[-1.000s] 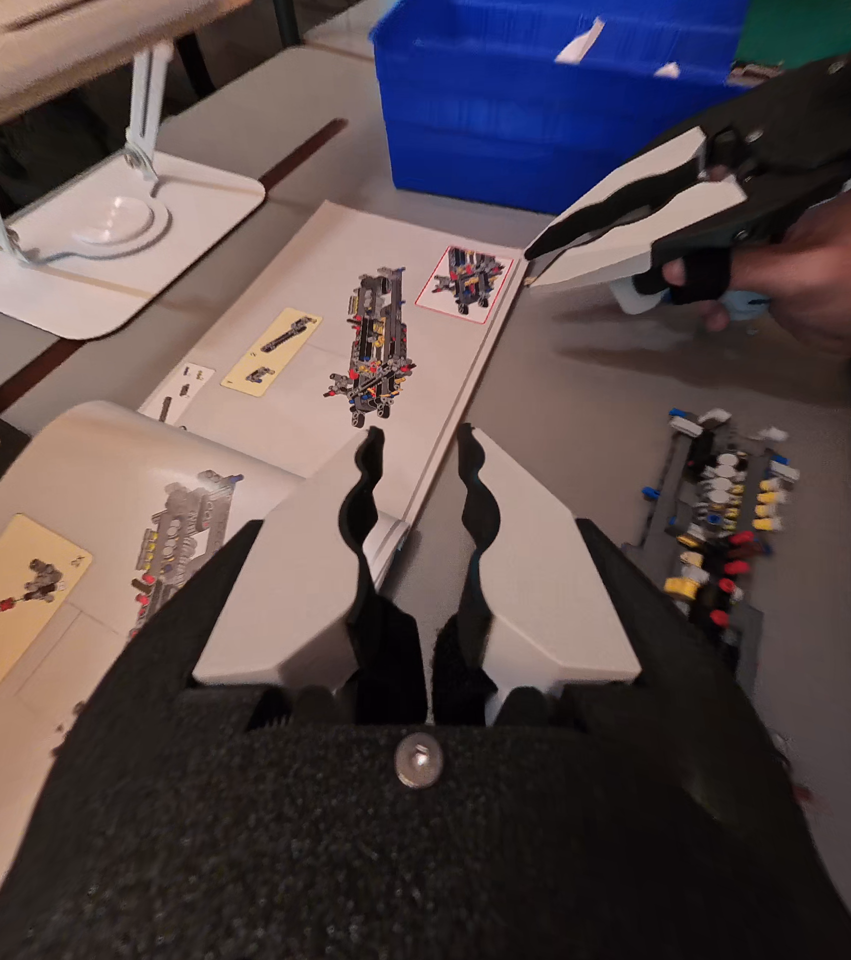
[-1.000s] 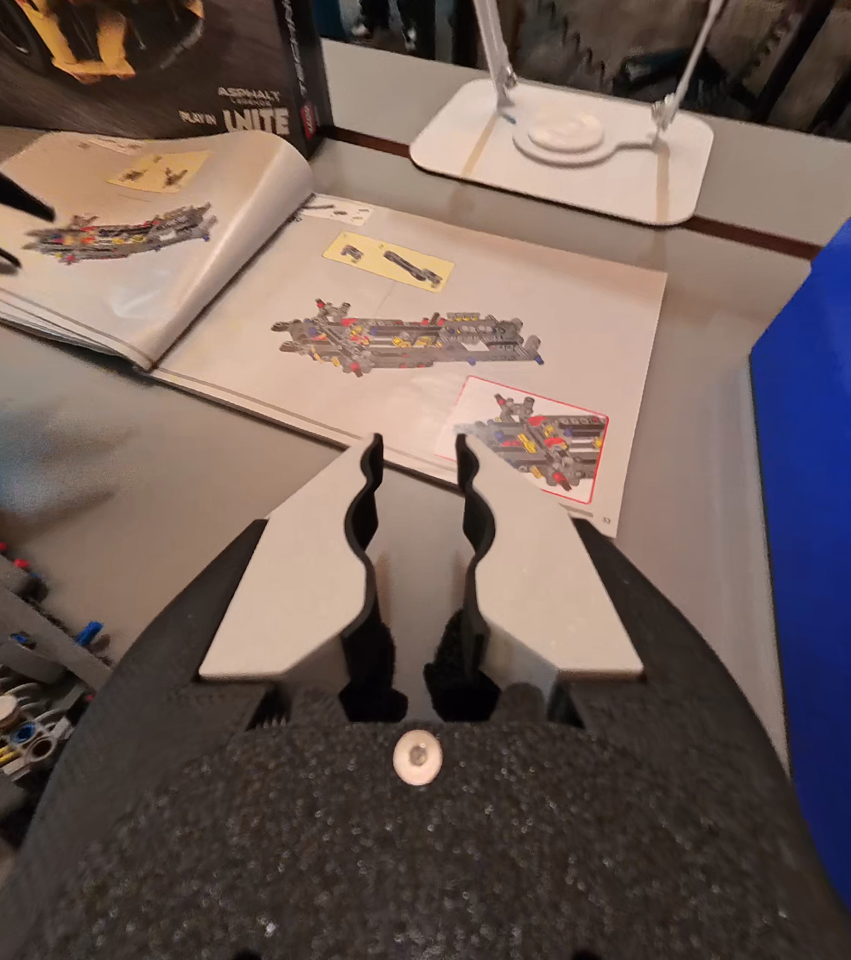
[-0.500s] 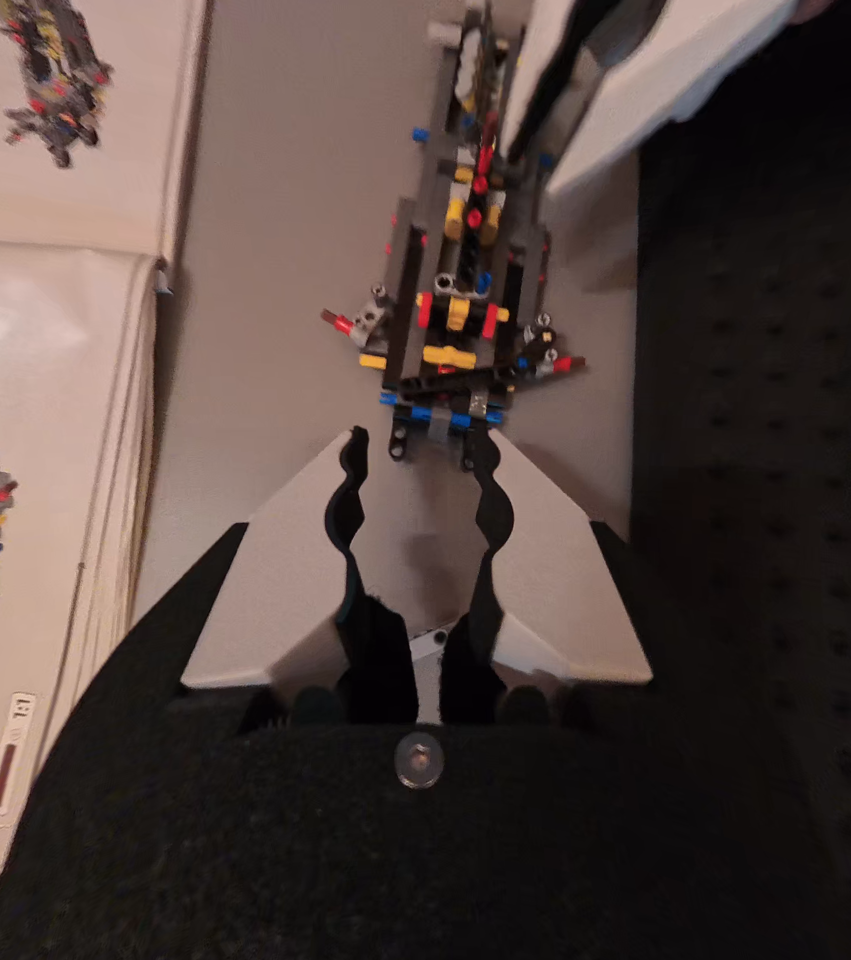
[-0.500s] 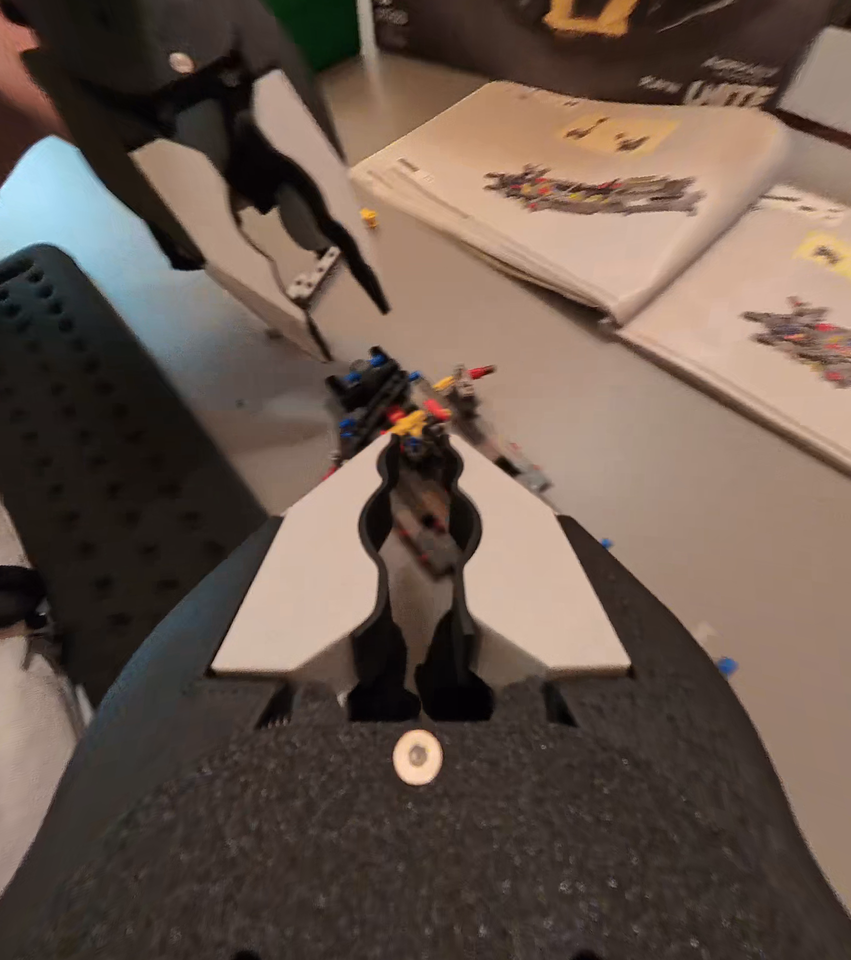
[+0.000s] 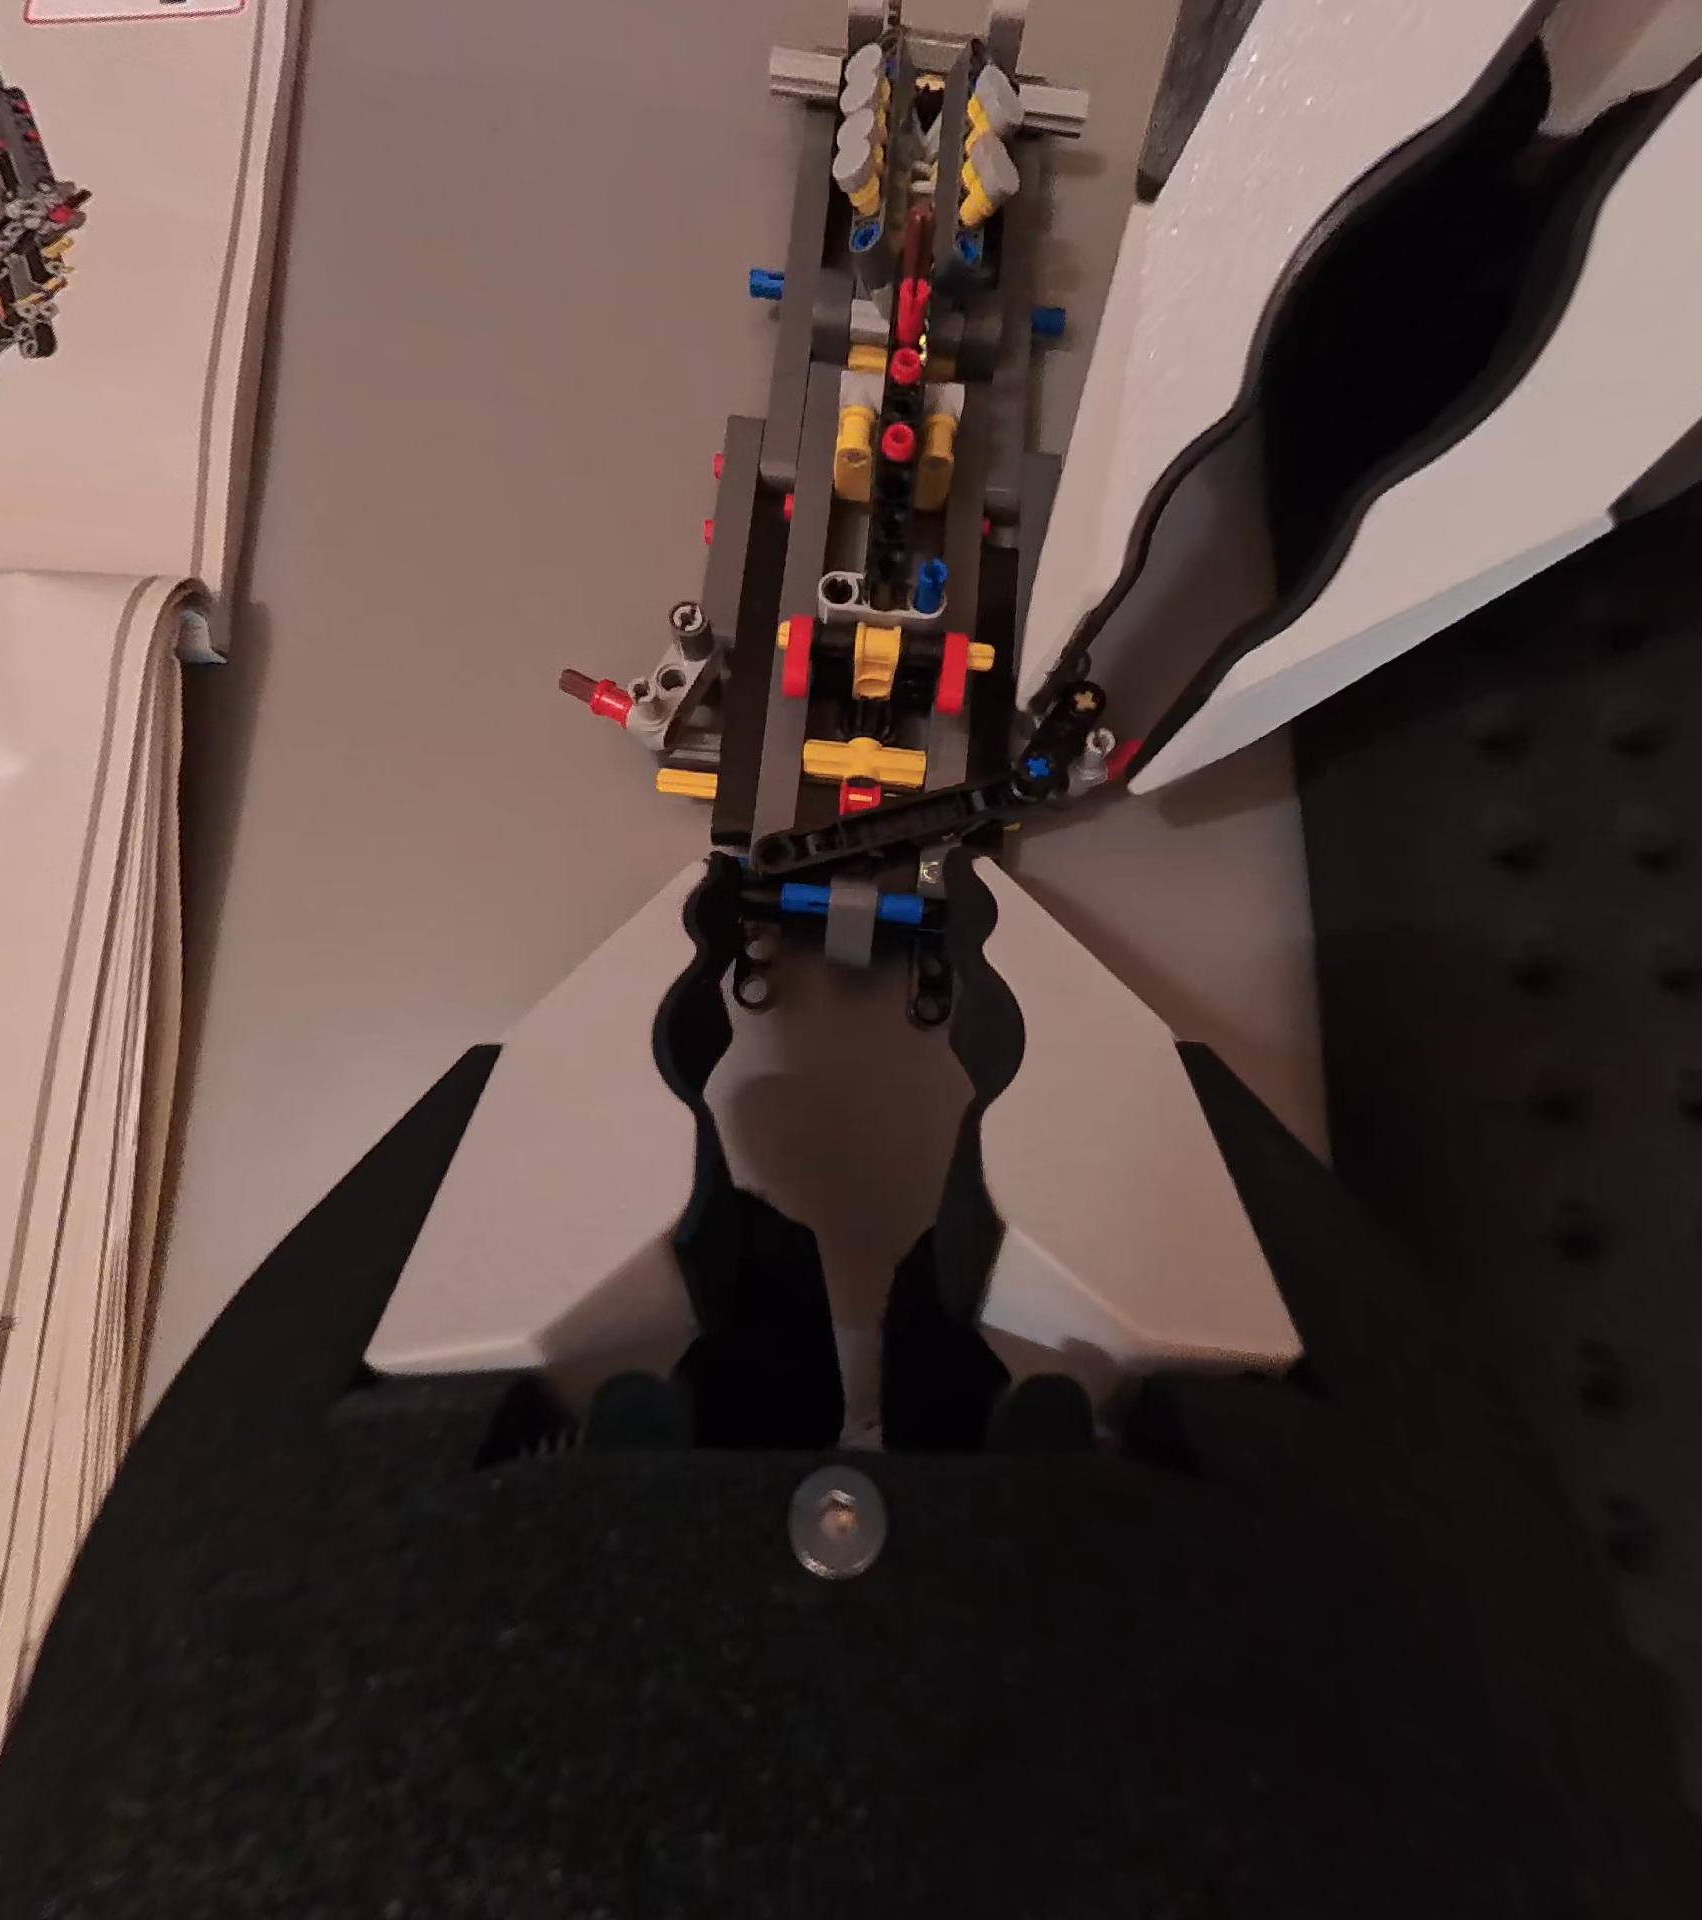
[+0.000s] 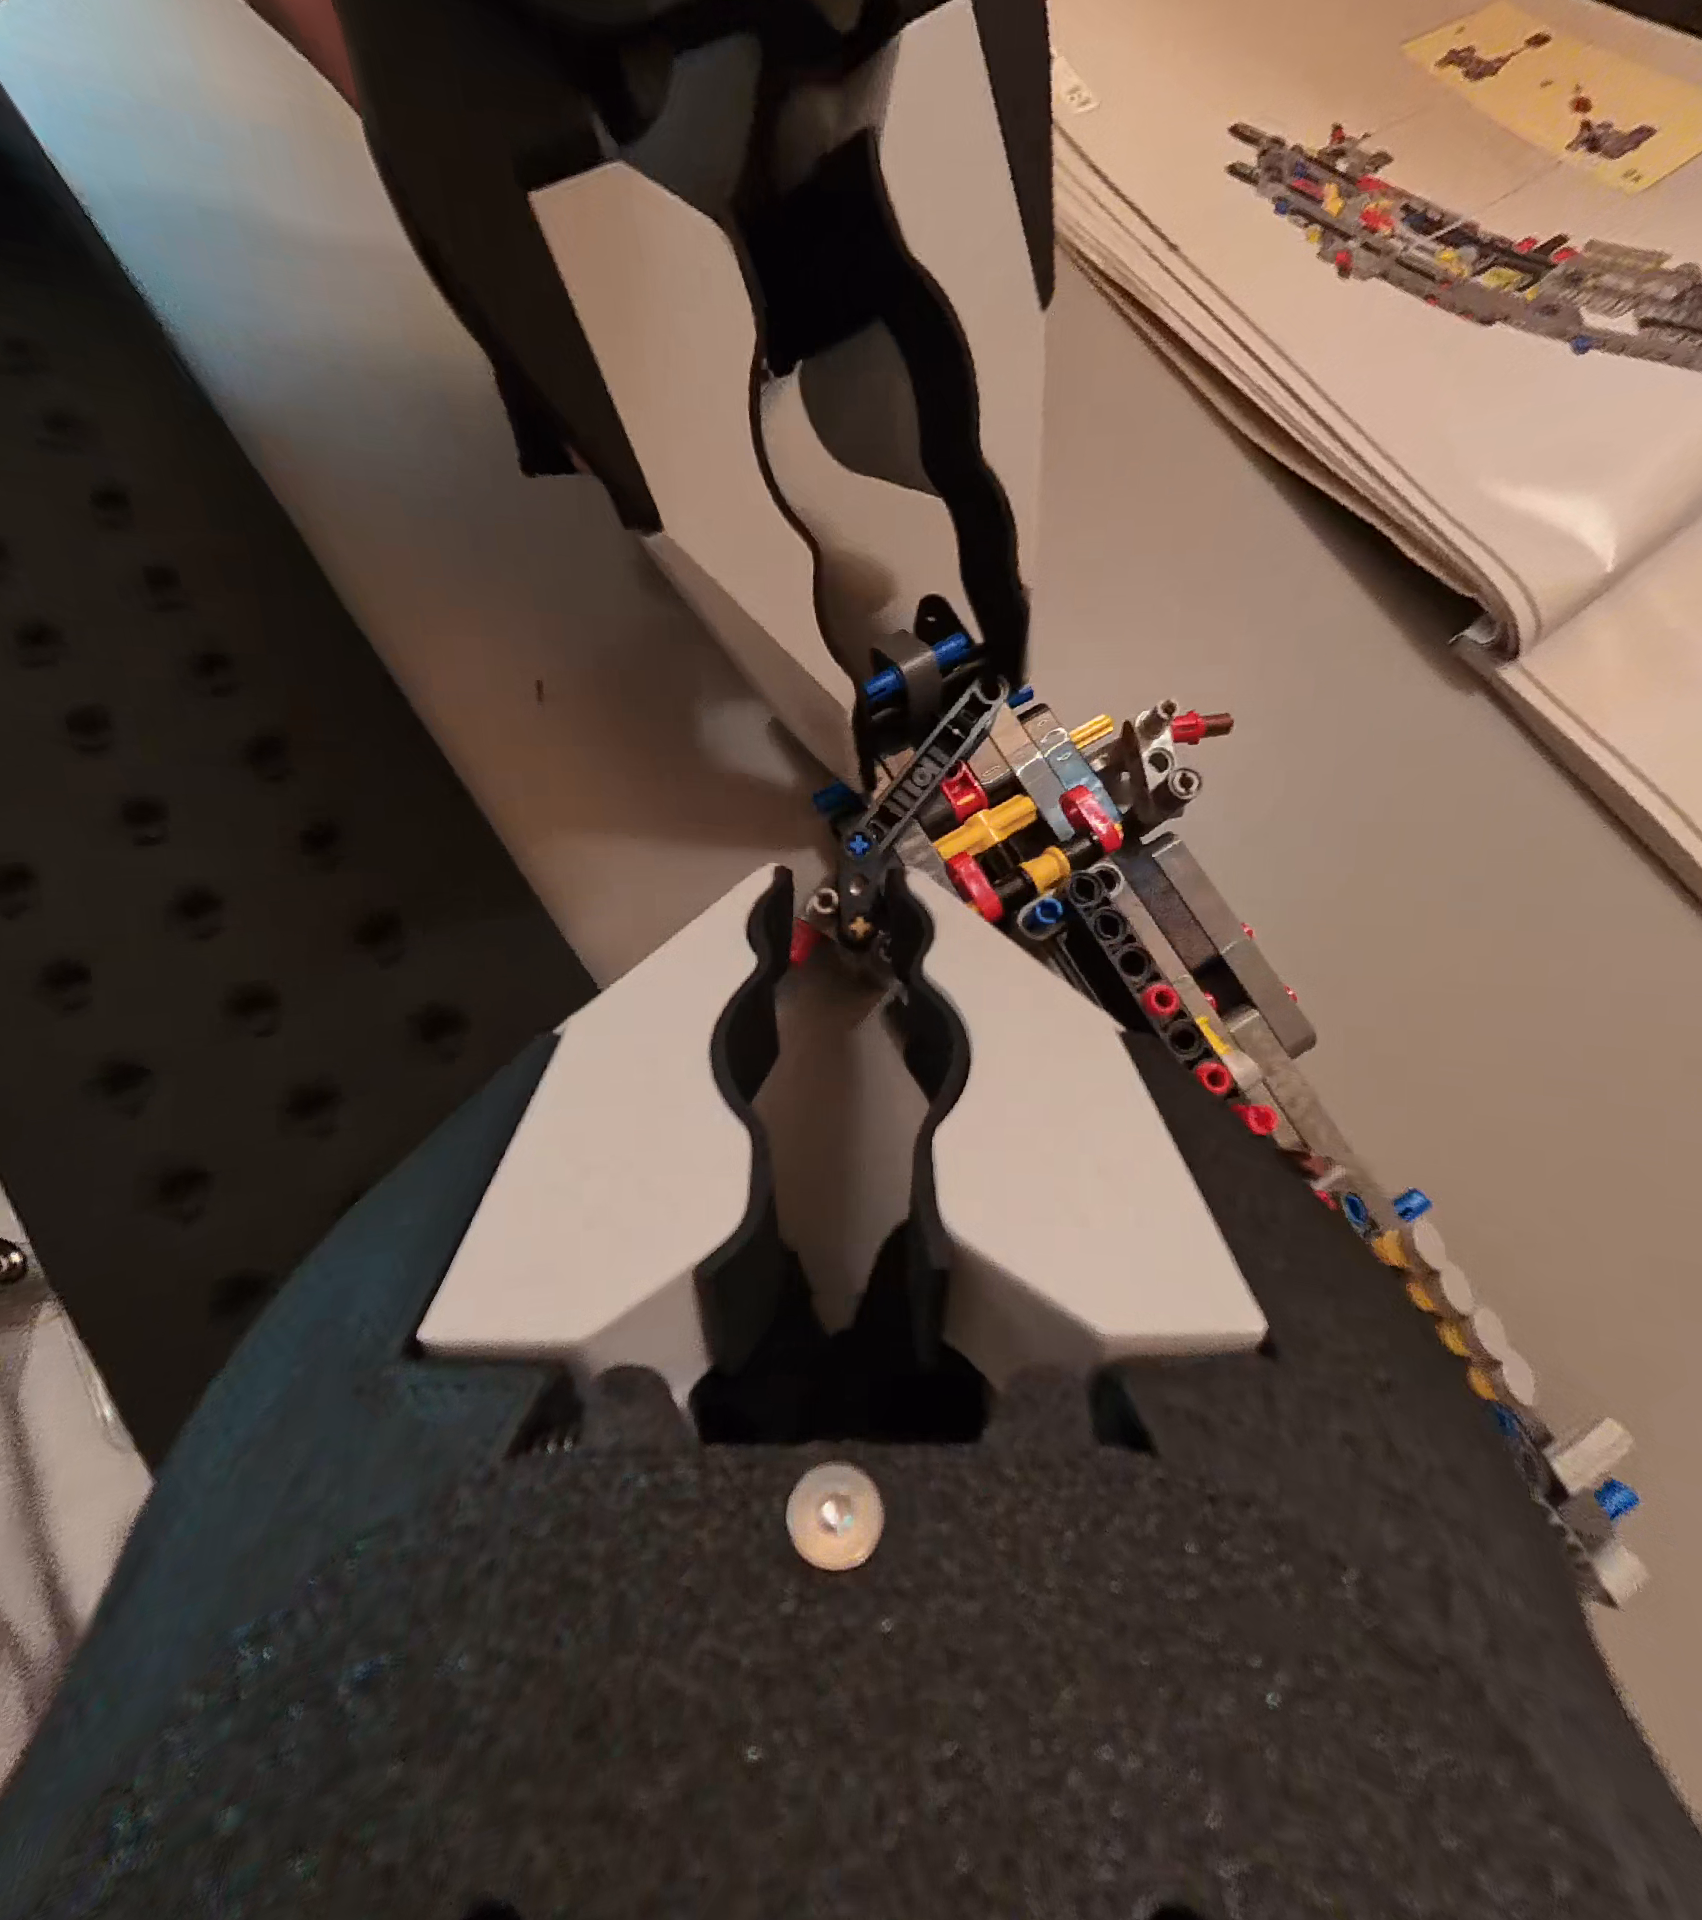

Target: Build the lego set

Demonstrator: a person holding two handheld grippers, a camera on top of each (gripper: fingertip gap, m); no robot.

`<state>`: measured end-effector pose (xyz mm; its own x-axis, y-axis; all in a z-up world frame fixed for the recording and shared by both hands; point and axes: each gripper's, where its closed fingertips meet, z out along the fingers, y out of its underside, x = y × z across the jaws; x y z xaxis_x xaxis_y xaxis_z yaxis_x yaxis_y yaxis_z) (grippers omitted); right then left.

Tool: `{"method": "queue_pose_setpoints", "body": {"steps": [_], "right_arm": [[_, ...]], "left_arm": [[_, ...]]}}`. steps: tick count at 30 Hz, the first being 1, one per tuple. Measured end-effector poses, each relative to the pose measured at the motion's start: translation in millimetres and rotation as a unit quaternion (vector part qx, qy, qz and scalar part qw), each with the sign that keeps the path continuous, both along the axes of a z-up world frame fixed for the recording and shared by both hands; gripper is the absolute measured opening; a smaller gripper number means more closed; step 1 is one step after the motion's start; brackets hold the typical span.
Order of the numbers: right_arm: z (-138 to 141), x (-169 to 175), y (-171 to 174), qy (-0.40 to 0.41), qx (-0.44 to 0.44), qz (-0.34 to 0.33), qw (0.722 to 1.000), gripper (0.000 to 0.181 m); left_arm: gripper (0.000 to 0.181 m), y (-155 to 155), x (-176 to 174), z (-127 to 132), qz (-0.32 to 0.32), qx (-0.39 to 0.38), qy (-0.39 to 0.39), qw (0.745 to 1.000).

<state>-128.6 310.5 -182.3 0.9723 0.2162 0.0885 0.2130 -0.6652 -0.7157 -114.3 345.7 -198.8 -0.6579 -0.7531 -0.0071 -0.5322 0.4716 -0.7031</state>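
Note:
A long grey lego chassis [image 5: 888, 499] with yellow, red and blue pins lies lengthwise on the grey table; it also shows in the right wrist view [image 6: 1190, 935]. My left gripper [image 5: 842, 883] straddles its near end, a fingertip touching each side by the blue pins. A thin black beam [image 5: 888, 826] runs slantwise across that end to a short black link [image 6: 859, 904] at the corner. My right gripper [image 6: 845, 909] is closed on that link and its red pin. It enters the left wrist view [image 5: 1086, 743] from the upper right. The left gripper [image 6: 930, 696] shows from above in the right wrist view.
An open instruction booklet [image 5: 47, 831] lies left of the chassis and appears in the right wrist view [image 6: 1449, 312]. A black perforated chair surface [image 5: 1553, 1039] borders the table [image 5: 462, 416] on the right, also shown in the right wrist view [image 6: 99, 727].
Both grippers swung away from the booklet and came down onto the chassis. The left one spread wider around its near end. The right one narrowed onto the corner link.

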Motion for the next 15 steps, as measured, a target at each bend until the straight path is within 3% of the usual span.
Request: {"method": "queue_pose_setpoints", "body": {"steps": [8,15], "right_arm": [[-5.6,4.6,4.9,0.02,-0.03,-0.033,0.999,0.007],[-6.0,12.1,-0.3,0.093,-0.038,-0.161,0.982,0.007]], "left_arm": [[0.032,0.5,-0.5,0.3,0.014,-0.003,-0.005,1.0],[0.032,-2.1,-0.5,1.3,0.035,-0.002,-0.013,0.999]]}}
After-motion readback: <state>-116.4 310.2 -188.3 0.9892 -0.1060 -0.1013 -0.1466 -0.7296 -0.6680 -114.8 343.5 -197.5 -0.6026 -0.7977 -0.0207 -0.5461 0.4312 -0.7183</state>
